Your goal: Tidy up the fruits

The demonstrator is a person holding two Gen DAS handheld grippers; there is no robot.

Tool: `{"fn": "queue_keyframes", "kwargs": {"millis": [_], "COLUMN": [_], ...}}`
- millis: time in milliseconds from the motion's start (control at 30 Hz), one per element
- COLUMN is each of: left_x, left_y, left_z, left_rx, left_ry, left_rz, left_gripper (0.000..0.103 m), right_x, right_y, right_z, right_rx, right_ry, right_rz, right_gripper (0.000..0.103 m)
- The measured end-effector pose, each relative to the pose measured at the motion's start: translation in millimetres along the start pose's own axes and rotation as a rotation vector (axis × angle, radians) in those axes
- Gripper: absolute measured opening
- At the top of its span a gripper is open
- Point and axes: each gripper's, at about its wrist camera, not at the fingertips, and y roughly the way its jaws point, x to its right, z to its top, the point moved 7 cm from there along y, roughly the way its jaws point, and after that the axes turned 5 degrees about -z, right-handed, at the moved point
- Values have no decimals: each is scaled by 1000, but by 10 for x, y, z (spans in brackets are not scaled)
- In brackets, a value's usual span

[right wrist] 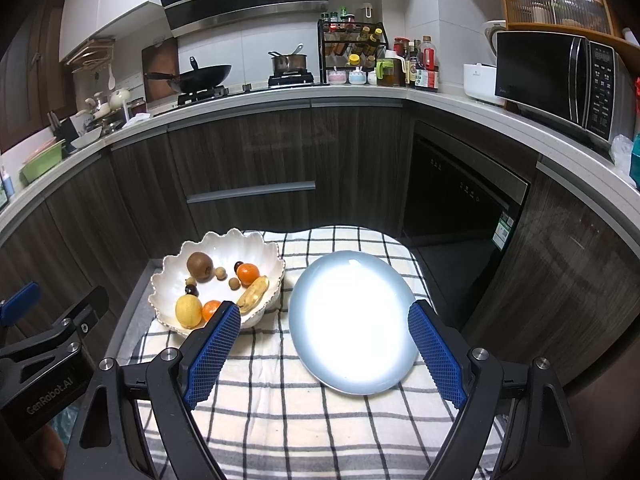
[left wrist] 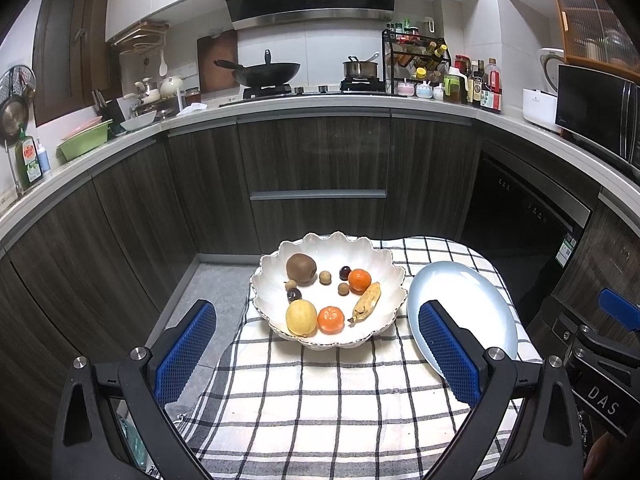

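On checked cloth, bench | bowl w/ fruit, plate bare | left tongs & right tongs spread, empty | tip: take banana across its width, gently.

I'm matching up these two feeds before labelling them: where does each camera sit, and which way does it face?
Left wrist: sits on the left gripper, looks forward and down at the white bowl of fruit; its open blue fingers and the right gripper's edge show.
Right wrist: sits on the right gripper, faces the blue plate; its open fingers and the left gripper's edge show.
Shared: bowl, plate, checked cloth, kitchen counter.
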Motion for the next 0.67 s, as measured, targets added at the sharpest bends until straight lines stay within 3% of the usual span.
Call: {"fn": "queue_keyframes", "kwargs": {"millis": [667], "left_x": [2], "left_y": [71], "left_z": [-29], "left_rx": [-10], "left_ry": [17], "left_rz": [1], "left_gripper": [103], "right_x": [37], "right_y": [8], "right_z": [-15], "right_rx": [-4], "right_ry": [2], "right_rz": [-2], "right_gripper": [87]}}
